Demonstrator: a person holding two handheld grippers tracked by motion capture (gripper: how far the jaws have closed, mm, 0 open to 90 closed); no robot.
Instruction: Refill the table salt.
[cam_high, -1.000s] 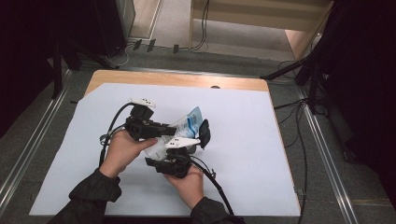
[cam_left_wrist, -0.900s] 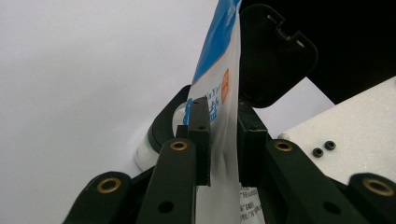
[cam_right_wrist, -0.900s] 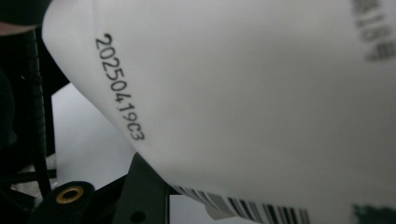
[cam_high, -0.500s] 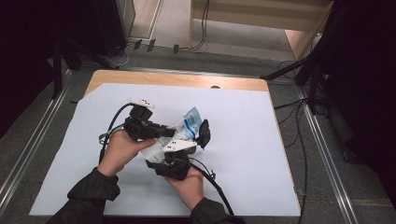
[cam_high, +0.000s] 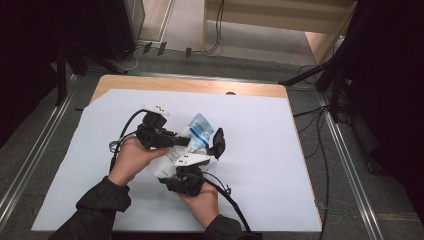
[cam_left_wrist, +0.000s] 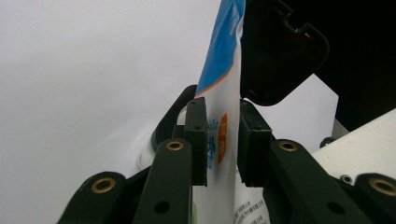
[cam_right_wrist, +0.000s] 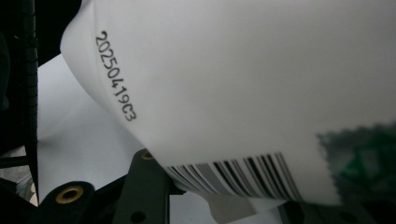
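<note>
- Jaws of my left gripper (cam_left_wrist: 217, 140) are pinching a white pouch (cam_left_wrist: 223, 88) with blue and orange print; both pads press its flat sides, and the pouch rises edge-on between them.
- Just past those pads, a black rounded plate (cam_left_wrist: 280, 51) of the other gripper stands against the pouch's upper part.
- My right gripper (cam_high: 200, 150) has the same pouch (cam_right_wrist: 224, 93) right up against its camera: a white face with a printed date code and a barcode along the lower edge. I cannot tell from this close whether its jaws press the pouch or stand apart around it.
- From the high view, the pouch (cam_high: 196, 131) sits lifted between the two grippers, blue end pointing away from me, over the middle of the bench.
- My left hand (cam_high: 131, 159) holds the left gripper (cam_high: 182, 141) from the left; my right hand (cam_high: 202, 205) holds its gripper from below.
- Underneath, a pale sheet (cam_high: 260, 150) covers the bench (cam_high: 200, 86), whose wooden edge shows along the far side.
</note>
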